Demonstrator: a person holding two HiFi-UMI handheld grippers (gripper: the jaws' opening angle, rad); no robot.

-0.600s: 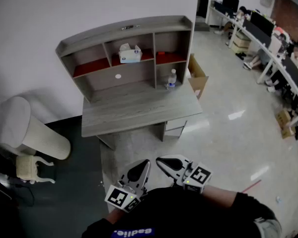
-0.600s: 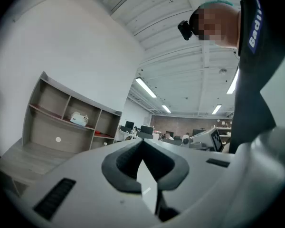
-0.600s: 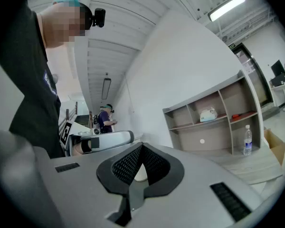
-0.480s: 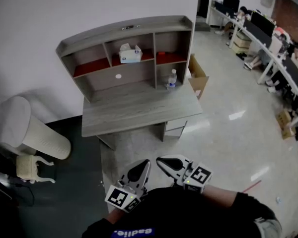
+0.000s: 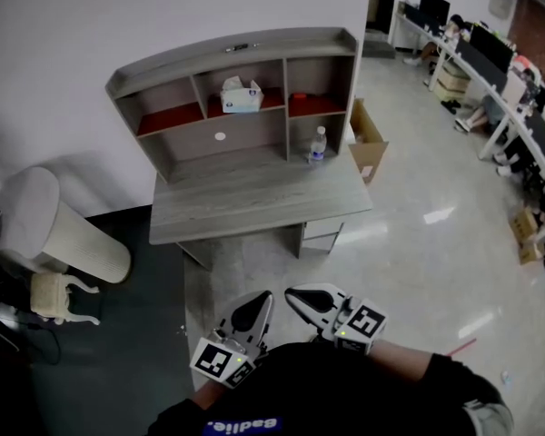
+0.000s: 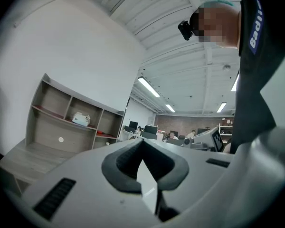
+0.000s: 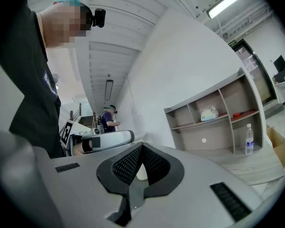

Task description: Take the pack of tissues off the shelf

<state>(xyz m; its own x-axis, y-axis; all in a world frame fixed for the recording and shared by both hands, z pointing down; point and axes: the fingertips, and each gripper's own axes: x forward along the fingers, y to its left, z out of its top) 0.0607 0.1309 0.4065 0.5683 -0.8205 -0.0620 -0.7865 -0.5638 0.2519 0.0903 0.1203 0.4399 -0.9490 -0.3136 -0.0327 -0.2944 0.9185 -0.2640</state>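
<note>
Up in the middle top compartment of the shelf (image 5: 232,53), above the worktop's (image 5: 254,198) back edge, sits the pack of tissues (image 5: 241,95), alone in its bay. And the tongs are nowhere near it! The left gripper (image 5: 257,302) and the right gripper (image 5: 300,296) hang low by the person's body, well short of the worktop's front edge, both with jaws pressed together and nothing between them.

Here's the danger: that bay is narrow, so jaws that open late or come in crooked could clip a divider or shove the soft pack to the back. Squeeze it by one corner and it may sag and slip out.

A water bottle (image 5: 318,143) stands in the lower right bay at the worktop's back right corner, and a careless gripper could topple it. The cardboard box (image 5: 368,143) beside the right edge has open flaps, contents unclear.
</note>
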